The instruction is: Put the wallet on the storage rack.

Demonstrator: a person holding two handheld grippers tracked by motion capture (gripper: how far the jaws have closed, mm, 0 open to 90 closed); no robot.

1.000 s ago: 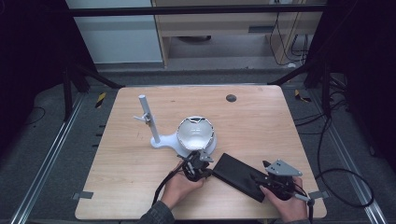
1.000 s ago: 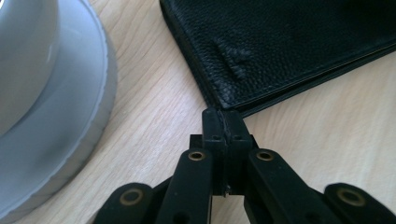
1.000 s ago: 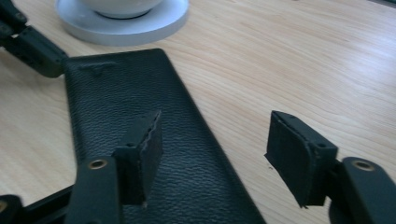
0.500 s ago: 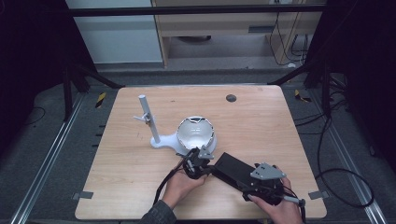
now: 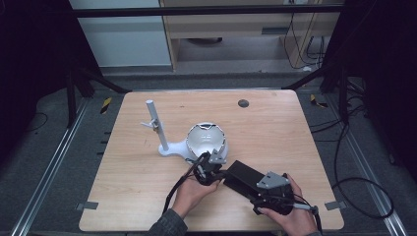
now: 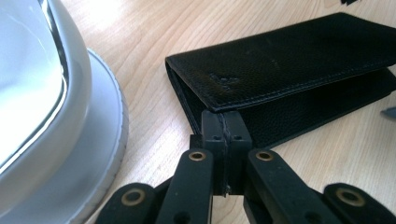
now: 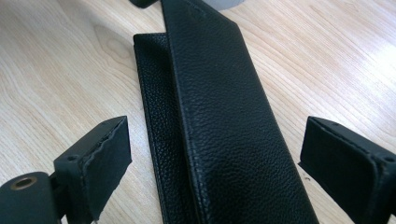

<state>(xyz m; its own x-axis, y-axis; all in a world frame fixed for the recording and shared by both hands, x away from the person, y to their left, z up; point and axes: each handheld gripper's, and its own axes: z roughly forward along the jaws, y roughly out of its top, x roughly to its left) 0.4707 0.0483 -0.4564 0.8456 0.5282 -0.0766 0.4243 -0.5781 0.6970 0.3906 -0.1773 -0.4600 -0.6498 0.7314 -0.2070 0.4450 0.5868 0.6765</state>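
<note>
A long black leather wallet (image 5: 244, 178) lies on the wooden table (image 5: 275, 132), its top flap slightly raised. My left gripper (image 5: 216, 172) is at its upper-left end. In the left gripper view, the left gripper (image 6: 224, 122) is shut, its tips pressed against the wallet (image 6: 289, 70) just under the flap's edge; I see nothing between the jaws. My right gripper (image 5: 258, 194) is at the wallet's near-right end. In the right gripper view, the right gripper (image 7: 219, 140) is open, one jaw on each side of the wallet (image 7: 219, 84), without touching it.
A white bowl-shaped object (image 5: 206, 139) sits on a white base with an upright post (image 5: 156, 125), right behind my left gripper; its rim (image 6: 42, 93) is close to the jaws. A small dark disc (image 5: 243, 103) lies at the table's back.
My right gripper has moved left from the table's right edge along the wallet and now straddles its near end. The left gripper and the wallet have barely shifted.
</note>
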